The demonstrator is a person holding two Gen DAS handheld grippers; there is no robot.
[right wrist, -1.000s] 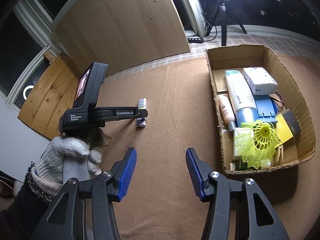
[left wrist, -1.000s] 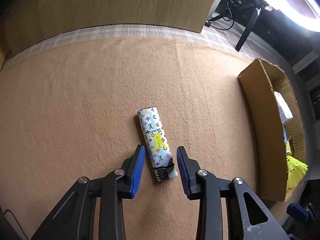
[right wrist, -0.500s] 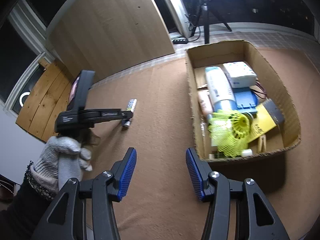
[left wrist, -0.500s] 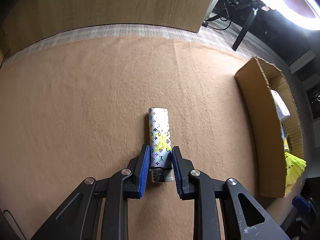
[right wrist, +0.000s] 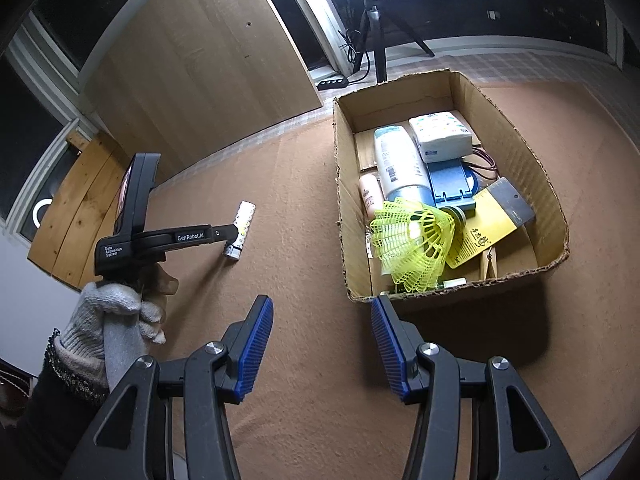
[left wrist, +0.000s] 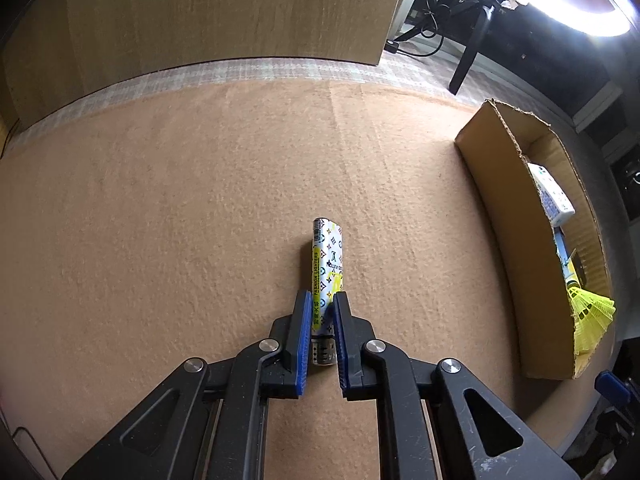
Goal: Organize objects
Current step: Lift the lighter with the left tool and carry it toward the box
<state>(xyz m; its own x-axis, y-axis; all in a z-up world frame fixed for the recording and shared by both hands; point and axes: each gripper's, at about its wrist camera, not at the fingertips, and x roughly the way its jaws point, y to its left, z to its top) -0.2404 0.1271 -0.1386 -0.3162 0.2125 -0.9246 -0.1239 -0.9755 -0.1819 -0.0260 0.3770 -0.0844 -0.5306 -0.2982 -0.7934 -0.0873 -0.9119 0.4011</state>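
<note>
Lying on the brown mat, the lighter (left wrist: pixel 327 268) sat turned on edge, left of the box (right wrist: pixel 554 216) | left gripper (left wrist: pixel 321 312) had just been closing, pads clamped on the lighter's metal end | right gripper (right wrist: pixel 322 320) hung half-spread, holding nothing, near the box's front corner

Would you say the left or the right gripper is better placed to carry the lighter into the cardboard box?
Left. The left gripper has just been closing, with the lighter between its pads; the right gripper hangs open, holding nothing, near the cardboard box.
</note>
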